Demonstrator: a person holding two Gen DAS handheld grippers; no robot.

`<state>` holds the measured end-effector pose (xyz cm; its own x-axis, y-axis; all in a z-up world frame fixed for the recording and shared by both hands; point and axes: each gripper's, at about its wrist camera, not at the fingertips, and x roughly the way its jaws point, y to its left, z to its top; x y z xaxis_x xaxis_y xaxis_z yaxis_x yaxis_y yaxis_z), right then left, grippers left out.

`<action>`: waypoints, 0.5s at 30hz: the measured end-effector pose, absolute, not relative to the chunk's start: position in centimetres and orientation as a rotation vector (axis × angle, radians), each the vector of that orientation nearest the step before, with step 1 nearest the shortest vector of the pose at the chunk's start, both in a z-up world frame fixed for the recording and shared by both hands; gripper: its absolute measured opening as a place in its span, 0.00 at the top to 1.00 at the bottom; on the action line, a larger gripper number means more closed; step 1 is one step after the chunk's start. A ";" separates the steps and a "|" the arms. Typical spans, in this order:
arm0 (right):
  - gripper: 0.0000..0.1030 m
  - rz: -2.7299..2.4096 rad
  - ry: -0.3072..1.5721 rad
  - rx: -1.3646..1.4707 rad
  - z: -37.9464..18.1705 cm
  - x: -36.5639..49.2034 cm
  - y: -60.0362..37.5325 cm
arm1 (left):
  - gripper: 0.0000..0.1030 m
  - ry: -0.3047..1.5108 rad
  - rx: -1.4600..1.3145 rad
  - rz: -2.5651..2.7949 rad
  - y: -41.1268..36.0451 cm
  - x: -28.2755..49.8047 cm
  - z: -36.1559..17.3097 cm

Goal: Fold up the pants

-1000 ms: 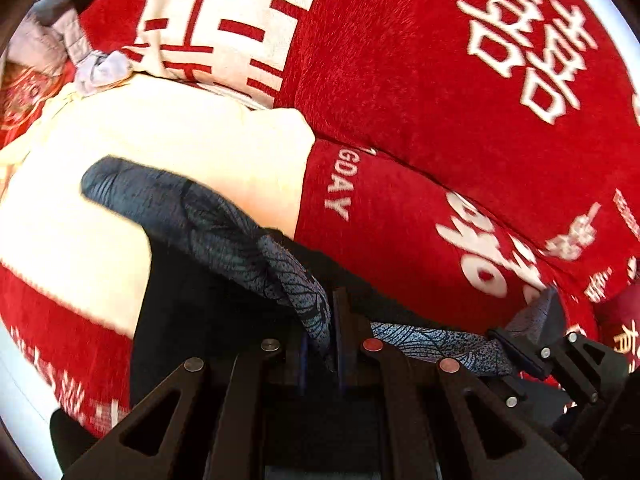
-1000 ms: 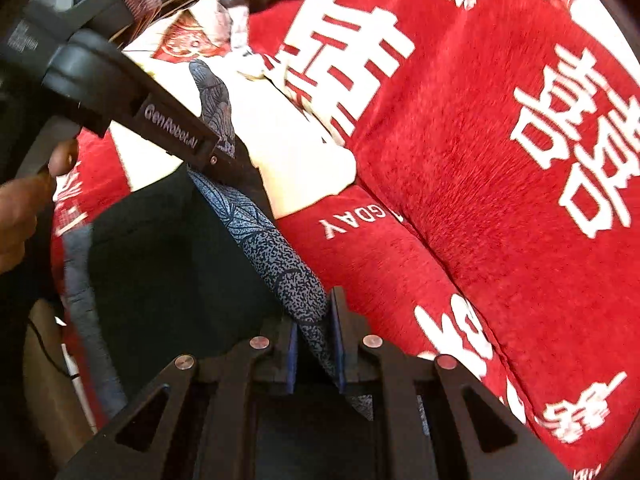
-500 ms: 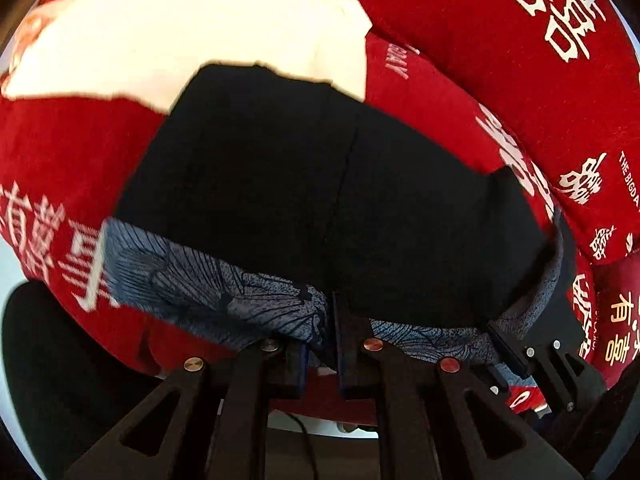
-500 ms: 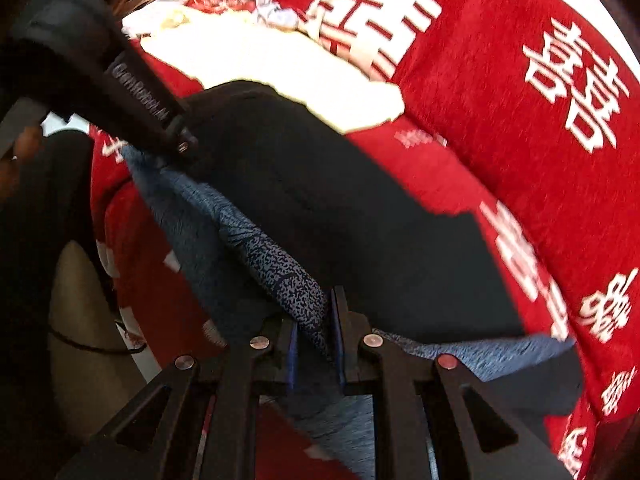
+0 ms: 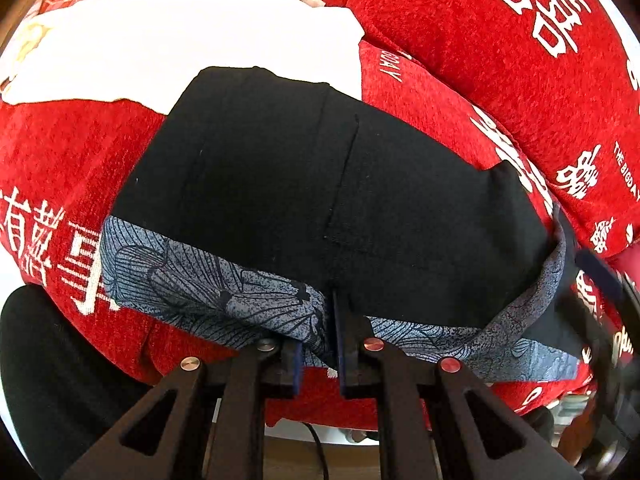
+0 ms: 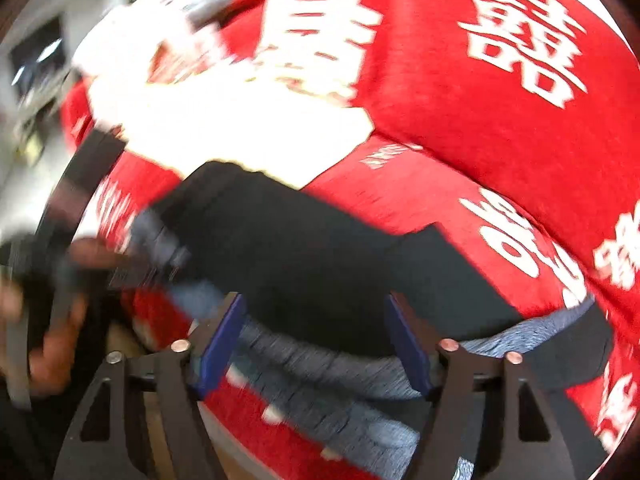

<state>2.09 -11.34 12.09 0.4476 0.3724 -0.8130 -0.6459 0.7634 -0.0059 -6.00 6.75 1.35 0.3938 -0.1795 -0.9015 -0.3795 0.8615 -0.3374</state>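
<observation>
Since half a second ago the right hand-held gripper [image 6: 314,344] has sprung apart, releasing the black fabric pants with blue-grey patterned waistband [image 5: 320,200], spread across the red cushion [image 5: 500,60], waistband nearest, left hand-held gripper [image 5: 318,344] clamped on it.

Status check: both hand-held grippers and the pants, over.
Left hand-held gripper shut on patterned waistband. Right hand-held gripper open, waistband between jaws. Black pants flat on red blanket. Nothing blocking.

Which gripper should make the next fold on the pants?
Left. The left gripper is shut on the patterned waistband of the black pants, so it can probably carry that edge over. The right gripper is open, holding nothing.
</observation>
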 end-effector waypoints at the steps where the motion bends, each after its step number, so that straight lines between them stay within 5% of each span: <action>1: 0.26 0.578 0.941 -0.310 11.3 3.5 -11.6 | 0.79 1.181 -0.533 0.160 6.7 -6.2 1.5; 4: 0.26 0.457 1.044 -0.279 8.4 5.3 -12.0 | 0.56 1.200 -0.498 0.209 6.4 -6.6 1.5; 6: 0.26 0.405 1.110 -0.274 6.4 5.3 -12.7 | 0.26 1.202 -0.445 0.291 6.7 -7.1 1.6; 15: 0.25 0.379 1.027 -0.277 6.2 1.2 -15.4 | 0.25 1.184 -0.320 0.362 6.4 -8.0 2.9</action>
